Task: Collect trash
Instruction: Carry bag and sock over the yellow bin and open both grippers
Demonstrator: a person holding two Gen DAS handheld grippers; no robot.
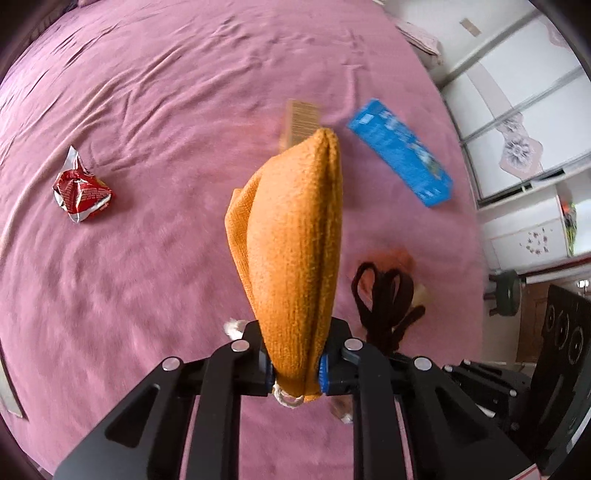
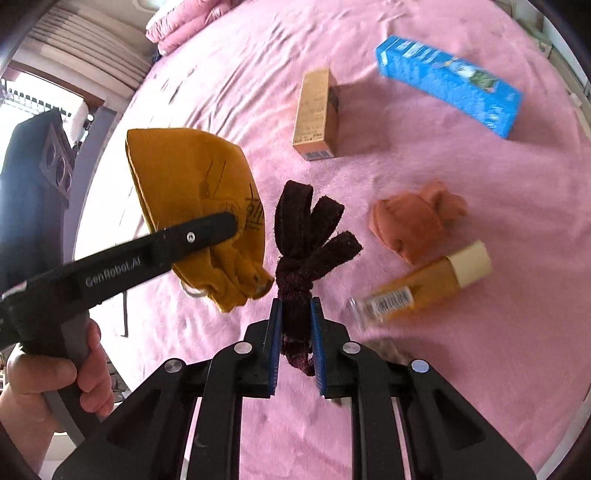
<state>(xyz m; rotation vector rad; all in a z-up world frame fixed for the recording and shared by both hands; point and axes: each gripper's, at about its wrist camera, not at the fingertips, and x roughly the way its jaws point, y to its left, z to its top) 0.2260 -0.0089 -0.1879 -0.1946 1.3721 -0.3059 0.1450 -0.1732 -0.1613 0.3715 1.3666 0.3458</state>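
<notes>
My left gripper (image 1: 294, 371) is shut on an orange cloth bag (image 1: 291, 243) and holds it above the pink bed; the bag also shows in the right wrist view (image 2: 192, 192), clamped by the left gripper (image 2: 221, 225). My right gripper (image 2: 295, 343) is shut on the dark maroon handles (image 2: 306, 240) of the bag; they also show in the left wrist view (image 1: 384, 299). On the bed lie a crumpled red wrapper (image 1: 81, 192), a blue box (image 1: 400, 151) (image 2: 450, 83), a tan box (image 2: 316, 112) (image 1: 299, 122), an orange-yellow box (image 2: 424, 284) and a crumpled pinkish paper (image 2: 413, 221).
The pink bedspread (image 1: 166, 92) fills both views. White wardrobes (image 1: 517, 110) stand to the right of the bed. A pink pillow (image 2: 177, 22) lies at the far end. A window with curtains (image 2: 55, 55) is at the left. A hand (image 2: 55, 376) holds the left gripper.
</notes>
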